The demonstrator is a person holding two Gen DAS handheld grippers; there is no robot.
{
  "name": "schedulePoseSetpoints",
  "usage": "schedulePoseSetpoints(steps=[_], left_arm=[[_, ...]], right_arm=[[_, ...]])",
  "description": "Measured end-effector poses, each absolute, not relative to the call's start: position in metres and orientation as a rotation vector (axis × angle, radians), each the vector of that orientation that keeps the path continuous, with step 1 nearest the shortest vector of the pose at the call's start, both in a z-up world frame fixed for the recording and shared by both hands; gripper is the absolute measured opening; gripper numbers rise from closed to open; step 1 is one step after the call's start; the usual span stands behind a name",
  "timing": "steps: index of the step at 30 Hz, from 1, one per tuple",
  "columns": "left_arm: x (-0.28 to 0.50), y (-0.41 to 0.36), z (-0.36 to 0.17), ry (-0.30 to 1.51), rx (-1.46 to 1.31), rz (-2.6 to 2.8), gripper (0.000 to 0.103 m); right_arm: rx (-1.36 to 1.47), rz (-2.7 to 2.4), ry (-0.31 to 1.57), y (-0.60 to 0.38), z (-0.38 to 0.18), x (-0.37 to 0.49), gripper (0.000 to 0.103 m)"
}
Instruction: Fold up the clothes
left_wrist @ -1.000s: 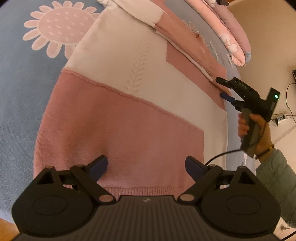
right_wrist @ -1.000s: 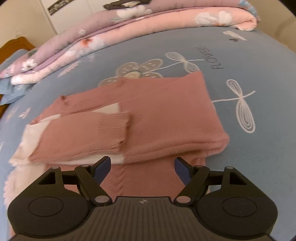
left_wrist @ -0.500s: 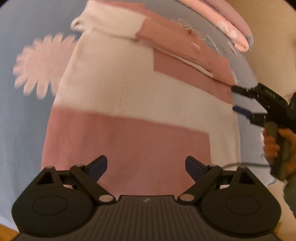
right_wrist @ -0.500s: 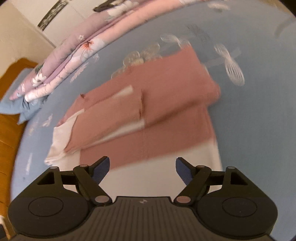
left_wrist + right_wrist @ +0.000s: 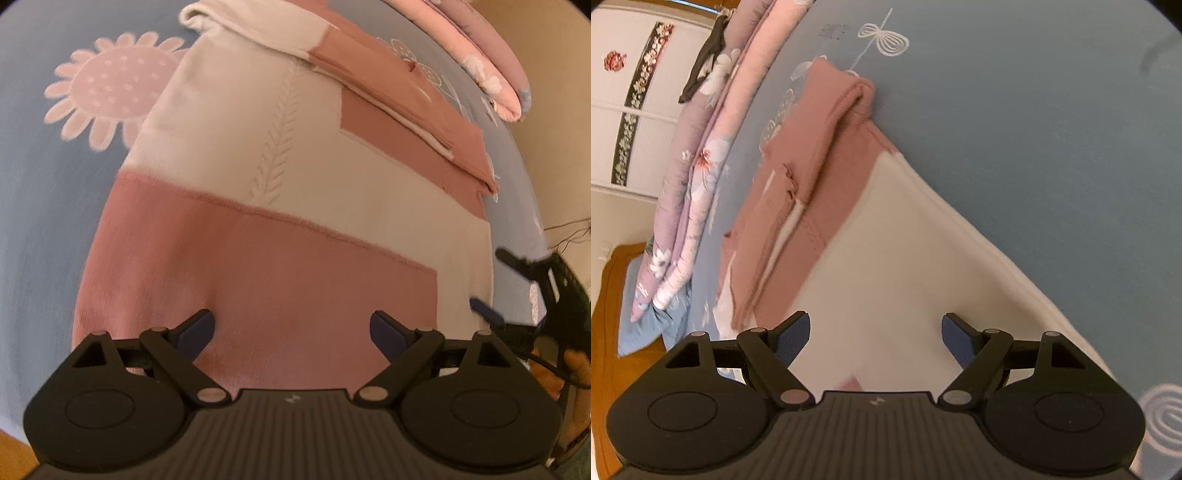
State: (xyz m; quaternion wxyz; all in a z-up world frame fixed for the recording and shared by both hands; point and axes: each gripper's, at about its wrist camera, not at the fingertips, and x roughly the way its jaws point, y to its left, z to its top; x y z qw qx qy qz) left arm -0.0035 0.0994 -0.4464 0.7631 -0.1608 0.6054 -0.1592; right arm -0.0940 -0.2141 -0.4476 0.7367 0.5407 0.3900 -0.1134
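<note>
A pink and cream knit sweater (image 5: 280, 206) lies flat on the blue bedspread (image 5: 40, 206), its sleeves (image 5: 384, 88) folded across the chest at the far end. My left gripper (image 5: 291, 330) hovers open above the pink hem band, nothing between its fingers. In the left wrist view my right gripper (image 5: 495, 284) shows at the sweater's right edge, open, held by a hand (image 5: 576, 369). From the right wrist view, rolled sideways, the right gripper (image 5: 873, 338) stands open over the cream band (image 5: 905, 266) near the sweater's side edge, with the folded pink sleeves (image 5: 798, 177) beyond.
A folded floral quilt (image 5: 698, 177) lies along the far side of the bed, with a dark item (image 5: 705, 62) on top. A wooden headboard (image 5: 609, 317) and a blue pillow (image 5: 639, 332) sit at the left. Cables (image 5: 569, 232) hang by the wall right of the bed.
My right gripper has slid along the sweater's side toward the hem and rolled sideways. The left gripper has tilted a little and stays over the hem.
</note>
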Motion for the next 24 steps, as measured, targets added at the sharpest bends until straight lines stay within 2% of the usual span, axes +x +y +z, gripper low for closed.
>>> schedulePoseSetpoints(steps=[11,15,19,22,23,24], left_arm=[[-0.046,0.125,-0.447,1.326,-0.421,-0.309,0.091],[-0.049,0.128,-0.441,1.335,-0.433,-0.296,0.091],[-0.041,0.120,-0.432,1.229,-0.473,-0.375,0.091],[-0.036,0.113,-0.448,1.249,-0.541,-0.387,0.091],[-0.034,0.109,-0.455,1.258,-0.555,-0.378,0.093],[-0.036,0.106,-0.456,1.235,-0.562,-0.388,0.100]], right_arm=[[1.199,-0.256,0.932,-0.210,-0.448,-0.145,0.083],[1.207,-0.270,0.960,-0.210,-0.446,-0.148,0.083],[1.162,-0.202,0.996,-0.200,-0.439,-0.138,0.083],[1.139,-0.178,1.025,-0.190,-0.440,-0.131,0.083],[1.137,-0.174,1.033,-0.188,-0.441,-0.131,0.083],[1.135,-0.172,1.043,-0.186,-0.442,-0.130,0.083]])
